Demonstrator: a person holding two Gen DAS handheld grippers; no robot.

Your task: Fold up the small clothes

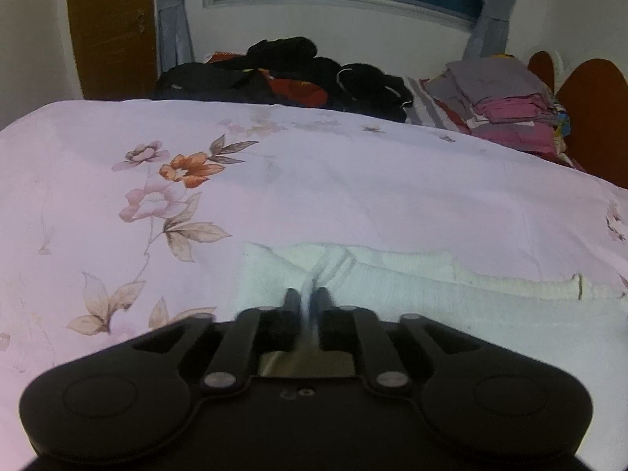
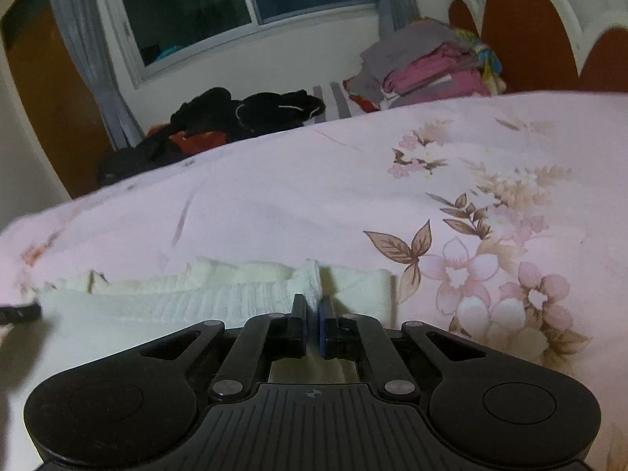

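Note:
A small white ribbed garment (image 1: 392, 274) lies on the pink floral bedsheet (image 1: 314, 180), close in front of both grippers. My left gripper (image 1: 307, 294) is shut on a pinched fold at the garment's left part. In the right wrist view the same white garment (image 2: 196, 294) stretches to the left, and my right gripper (image 2: 313, 302) is shut on a fold near its right end. The tip of the left gripper shows at the far left edge of the right wrist view (image 2: 19, 312). The garment's near edge is hidden under both grippers.
A pile of dark clothes (image 1: 298, 74) lies at the far side of the bed below the window. A stack of folded grey and pink clothes (image 1: 510, 102) sits by the brown headboard (image 2: 526, 27). A wooden door (image 1: 112, 27) stands at the left.

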